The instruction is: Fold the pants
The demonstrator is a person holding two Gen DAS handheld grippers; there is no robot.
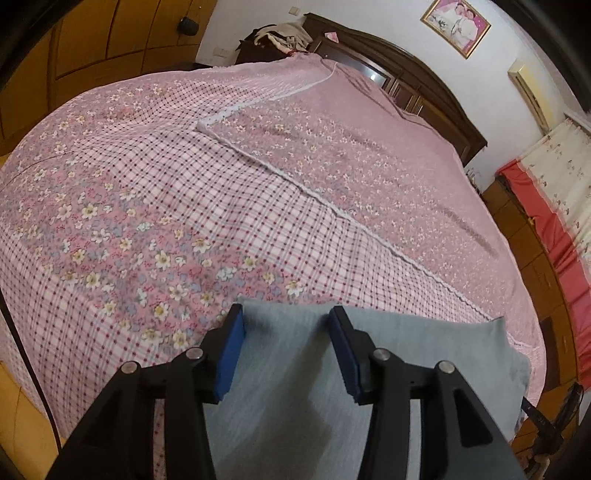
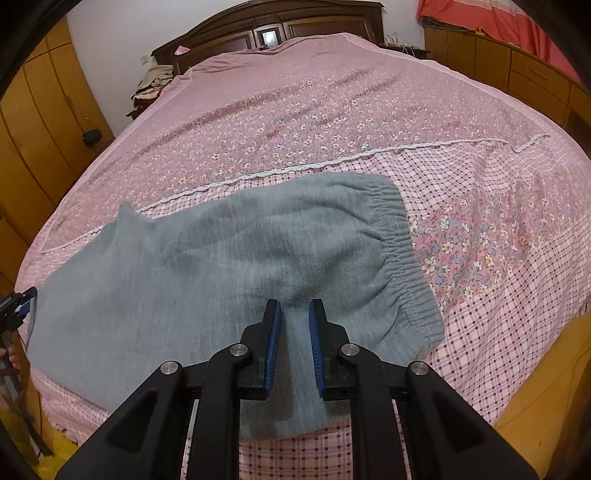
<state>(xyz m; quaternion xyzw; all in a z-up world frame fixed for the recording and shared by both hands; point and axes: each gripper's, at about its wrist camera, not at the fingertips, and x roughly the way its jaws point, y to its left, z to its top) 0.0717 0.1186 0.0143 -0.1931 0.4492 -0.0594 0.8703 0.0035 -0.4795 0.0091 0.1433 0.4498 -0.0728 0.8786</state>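
Grey fleece pants [image 2: 184,266] lie folded lengthwise across the near edge of the bed, with the elastic waistband [image 2: 402,251] at the right. My right gripper [image 2: 294,304] is shut on a raised ridge of the fabric at the near edge, close to the waist end, and creases run toward its pads. In the left wrist view the leg end of the pants [image 1: 424,350] lies flat under my left gripper [image 1: 286,312]. Its blue pads stand wide apart, open, and do not press the cloth. That left gripper [image 2: 20,306] also shows at the far left edge of the right wrist view.
A pink floral and checked bedspread [image 2: 332,110] covers the large bed, with a dark wooden headboard [image 2: 258,29] at the far end. A pile of clothes [image 2: 153,85] sits on a bedside stand. Wooden wardrobes [image 2: 44,122] stand on the left, and low cabinets [image 2: 517,70] on the right.
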